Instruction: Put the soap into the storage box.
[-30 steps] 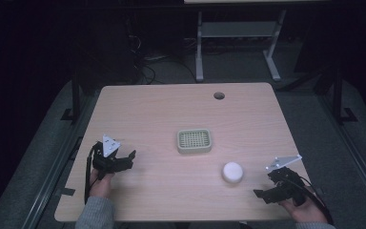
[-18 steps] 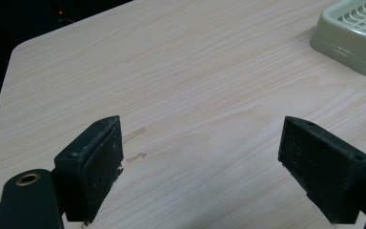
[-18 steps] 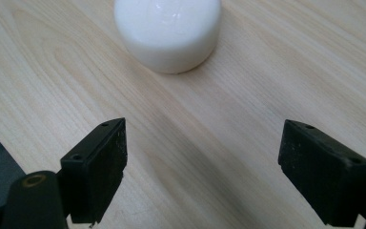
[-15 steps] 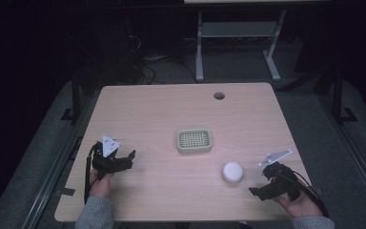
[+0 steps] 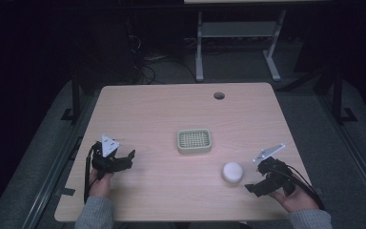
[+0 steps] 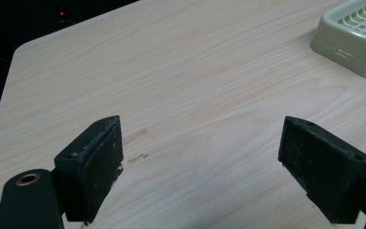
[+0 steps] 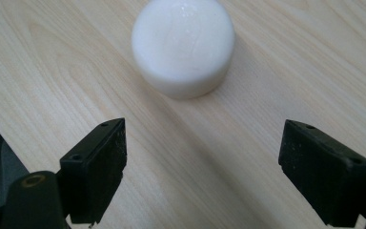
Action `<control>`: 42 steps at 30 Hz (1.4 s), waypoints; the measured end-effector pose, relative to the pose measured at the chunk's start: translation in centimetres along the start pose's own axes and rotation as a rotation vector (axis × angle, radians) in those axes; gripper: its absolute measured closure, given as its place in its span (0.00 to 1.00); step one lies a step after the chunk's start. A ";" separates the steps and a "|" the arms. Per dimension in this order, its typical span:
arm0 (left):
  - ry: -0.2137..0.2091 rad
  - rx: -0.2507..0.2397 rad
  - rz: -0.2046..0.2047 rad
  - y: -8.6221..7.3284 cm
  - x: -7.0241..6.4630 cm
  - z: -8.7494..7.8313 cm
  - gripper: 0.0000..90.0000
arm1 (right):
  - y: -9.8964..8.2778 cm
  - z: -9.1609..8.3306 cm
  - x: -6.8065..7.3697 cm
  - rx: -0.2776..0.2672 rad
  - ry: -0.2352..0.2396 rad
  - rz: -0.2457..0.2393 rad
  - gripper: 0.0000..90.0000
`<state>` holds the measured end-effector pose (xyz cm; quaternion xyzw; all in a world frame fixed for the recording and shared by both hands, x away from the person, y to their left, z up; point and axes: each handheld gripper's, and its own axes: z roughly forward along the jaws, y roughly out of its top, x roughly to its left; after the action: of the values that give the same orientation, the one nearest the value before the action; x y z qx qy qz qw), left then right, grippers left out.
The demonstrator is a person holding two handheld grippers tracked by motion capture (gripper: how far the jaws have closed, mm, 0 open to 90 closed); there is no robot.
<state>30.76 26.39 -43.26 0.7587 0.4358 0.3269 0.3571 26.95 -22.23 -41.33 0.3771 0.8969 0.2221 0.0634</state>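
Observation:
A round white soap bar (image 5: 232,171) lies on the wooden table (image 5: 162,109) right of centre, near the front. In the right gripper view the soap bar (image 7: 183,45) sits just ahead of my right gripper (image 7: 202,157), whose jaws stand wide apart with nothing between them. From above, the right gripper (image 5: 256,179) points left at the soap from a short gap away. A pale green slotted soap dish (image 5: 194,141) rests mid-table, empty. My left gripper (image 5: 126,161) is open at the front left, held over bare wood (image 6: 200,157), with the dish (image 6: 357,38) off at its upper right.
A round cable hole (image 5: 218,95) lies near the table's far edge. Beyond the table are a metal stand (image 5: 238,33) and cables on a dark floor. Grey matting flanks both table sides.
My right gripper has swung left and forward towards the soap bar, its hand turning. The left gripper, soap and dish have stayed put.

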 end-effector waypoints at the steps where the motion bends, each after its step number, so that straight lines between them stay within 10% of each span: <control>1: 0.000 -0.001 -0.002 0.0 0.0 0.0 0.16 | 0.1 0.0 0.0 0.002 0.002 -0.003 0.17; 42: 0.007 0.001 -0.005 0.0 0.2 -0.1 0.17 | 4.9 1.5 0.7 0.068 0.037 -0.093 0.17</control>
<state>30.77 26.61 -43.16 0.7566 0.4393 0.3285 0.3557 30.07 -18.21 -40.49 0.3328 0.9214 0.1955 0.0441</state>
